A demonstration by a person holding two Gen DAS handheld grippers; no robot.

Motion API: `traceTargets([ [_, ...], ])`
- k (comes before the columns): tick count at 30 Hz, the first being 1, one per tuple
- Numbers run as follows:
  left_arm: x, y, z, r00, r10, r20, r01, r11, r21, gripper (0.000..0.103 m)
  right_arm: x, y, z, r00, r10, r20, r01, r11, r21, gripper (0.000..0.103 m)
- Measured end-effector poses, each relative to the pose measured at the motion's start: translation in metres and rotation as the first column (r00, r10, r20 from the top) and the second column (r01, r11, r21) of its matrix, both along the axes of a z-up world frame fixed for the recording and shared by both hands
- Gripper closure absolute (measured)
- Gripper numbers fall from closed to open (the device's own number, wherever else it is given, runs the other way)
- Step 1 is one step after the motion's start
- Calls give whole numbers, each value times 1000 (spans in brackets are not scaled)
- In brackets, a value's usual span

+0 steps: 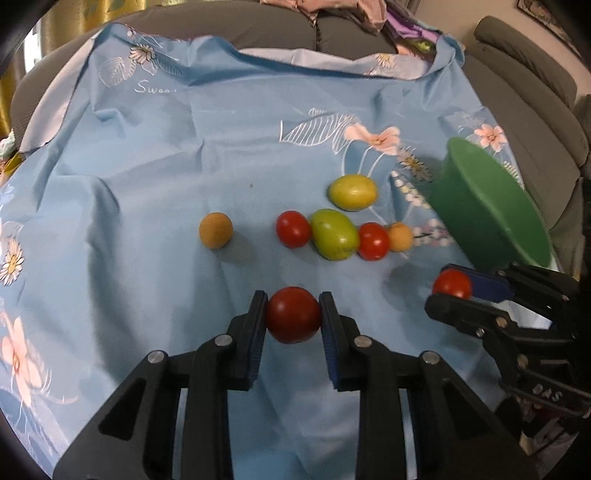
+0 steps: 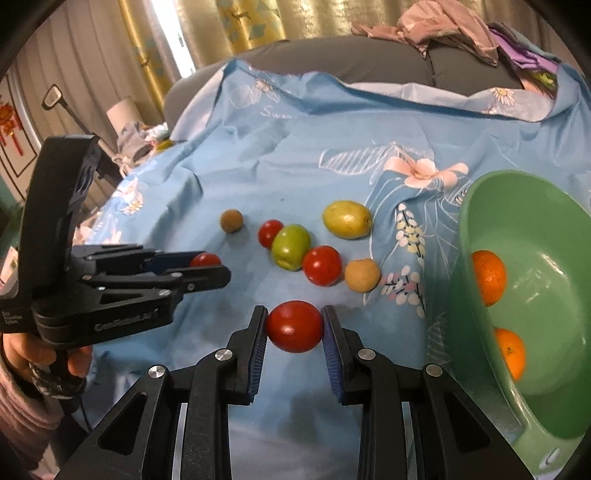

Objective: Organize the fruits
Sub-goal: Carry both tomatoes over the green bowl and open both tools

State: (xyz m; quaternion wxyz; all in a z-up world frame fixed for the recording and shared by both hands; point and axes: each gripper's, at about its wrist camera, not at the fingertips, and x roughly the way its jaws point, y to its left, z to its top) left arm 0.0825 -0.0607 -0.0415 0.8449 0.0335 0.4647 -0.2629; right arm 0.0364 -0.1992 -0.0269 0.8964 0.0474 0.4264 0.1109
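My left gripper (image 1: 293, 314) is shut on a red tomato (image 1: 293, 314) just above the blue flowered cloth (image 1: 147, 184); it also shows in the right wrist view (image 2: 207, 267). My right gripper (image 2: 294, 326) is shut on another red tomato (image 2: 294, 326), seen from the left wrist view (image 1: 451, 284) beside the green bowl (image 1: 480, 206). On the cloth lie two more red tomatoes (image 1: 293, 229) (image 1: 373, 240), a green fruit (image 1: 334, 239), a yellow-green fruit (image 1: 352, 192) and two small tan fruits (image 1: 216, 235) (image 1: 400, 237). The bowl (image 2: 480, 229) holds two oranges (image 2: 489, 277) (image 2: 510, 352).
A grey sofa (image 1: 524, 74) runs behind and to the right of the cloth, with a heap of clothes (image 2: 443, 29) on its back. Yellow curtains (image 2: 229, 26) hang at the far left. A hand (image 2: 37, 354) holds the left gripper's handle.
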Motion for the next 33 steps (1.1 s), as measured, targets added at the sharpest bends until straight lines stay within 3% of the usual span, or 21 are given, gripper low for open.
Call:
traceTargets([
  [11,-40,-18,53,997,-28,76,30,999,-24,75,-43,-21,41,989,-31,143,23,998,61,72],
  [21,-60,-98,89,974,-183,132,191,981,-45,75,-80,-80,58,959,-169,227,150,984,97,72],
  [27,-63,-158,92,952,-276,131,284,958,-41,75,-98,-116,58,937,-254,240,235,966,105,72],
  [33,-62,-205,82,933,-339,119,341,940,10,75,-107,-142,51,918,-325,228,309,945,103,72],
])
